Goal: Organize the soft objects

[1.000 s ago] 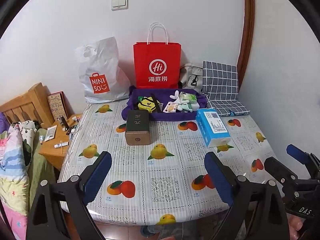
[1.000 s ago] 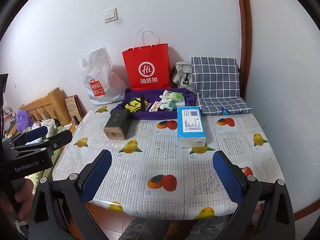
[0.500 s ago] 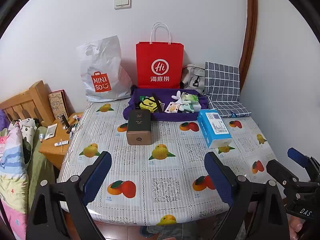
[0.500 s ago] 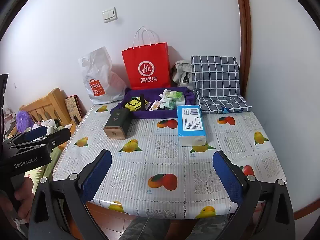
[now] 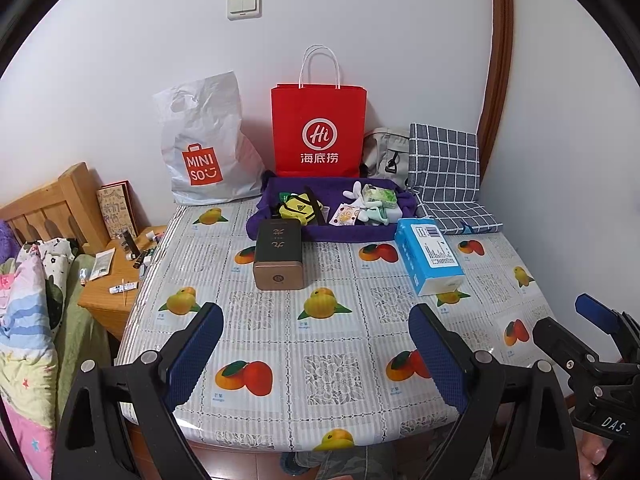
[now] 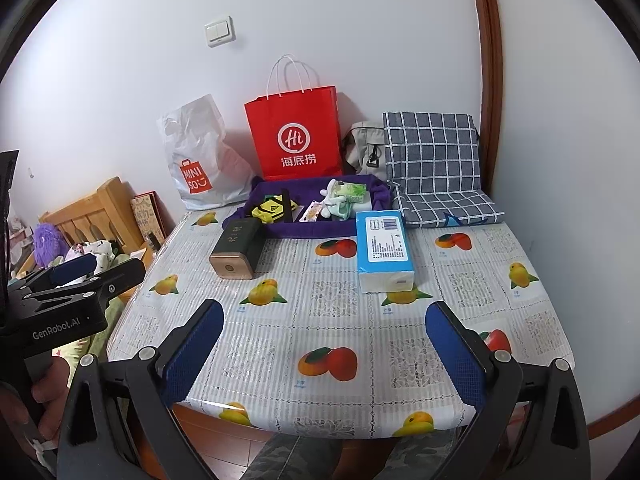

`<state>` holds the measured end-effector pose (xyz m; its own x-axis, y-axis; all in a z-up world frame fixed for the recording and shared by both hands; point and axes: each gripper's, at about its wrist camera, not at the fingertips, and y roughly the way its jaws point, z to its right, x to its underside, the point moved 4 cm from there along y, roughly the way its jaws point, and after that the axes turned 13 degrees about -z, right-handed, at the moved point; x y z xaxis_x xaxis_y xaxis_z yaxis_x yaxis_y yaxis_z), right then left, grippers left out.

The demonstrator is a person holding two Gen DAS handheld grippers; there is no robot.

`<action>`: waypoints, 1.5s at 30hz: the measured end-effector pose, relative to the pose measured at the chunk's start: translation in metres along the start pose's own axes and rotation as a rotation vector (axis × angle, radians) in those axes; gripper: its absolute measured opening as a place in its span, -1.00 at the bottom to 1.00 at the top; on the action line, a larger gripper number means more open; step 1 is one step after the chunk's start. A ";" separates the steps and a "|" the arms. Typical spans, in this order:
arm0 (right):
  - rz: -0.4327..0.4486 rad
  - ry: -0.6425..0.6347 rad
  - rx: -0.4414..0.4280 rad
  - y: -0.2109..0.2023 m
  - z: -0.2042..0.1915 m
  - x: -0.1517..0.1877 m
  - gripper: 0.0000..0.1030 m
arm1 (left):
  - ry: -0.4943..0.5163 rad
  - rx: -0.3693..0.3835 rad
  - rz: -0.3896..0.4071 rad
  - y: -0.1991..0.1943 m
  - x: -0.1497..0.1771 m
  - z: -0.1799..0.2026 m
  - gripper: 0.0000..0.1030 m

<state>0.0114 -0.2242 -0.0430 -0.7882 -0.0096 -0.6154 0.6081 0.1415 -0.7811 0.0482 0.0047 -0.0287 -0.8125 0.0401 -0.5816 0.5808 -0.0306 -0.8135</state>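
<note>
both tools nudged slightly forward, left tool (image 5: 314,342) released, right tool (image 6: 324,340) released, above table (image 5: 332,376)

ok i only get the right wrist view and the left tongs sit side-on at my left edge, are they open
observer: yes. In the left wrist view the left tongs stand wide open over the tablecloth, with nothing between the pads.
operator: and whats behind them, they block the spot beside the table for me
observer: a low wooden bedside table with a few small tubes and a flat packet lying on top.
</note>
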 end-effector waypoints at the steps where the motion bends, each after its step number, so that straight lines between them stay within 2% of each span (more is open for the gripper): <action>1: 0.001 0.000 -0.001 0.000 0.000 0.000 0.94 | 0.002 0.001 0.001 0.000 0.000 0.000 0.82; 45: 0.017 0.002 -0.012 -0.004 -0.006 0.001 0.94 | -0.002 0.001 0.010 -0.002 0.000 -0.001 0.83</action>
<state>0.0074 -0.2185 -0.0402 -0.7782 -0.0049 -0.6280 0.6200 0.1535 -0.7694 0.0474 0.0058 -0.0268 -0.8065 0.0374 -0.5901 0.5892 -0.0316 -0.8073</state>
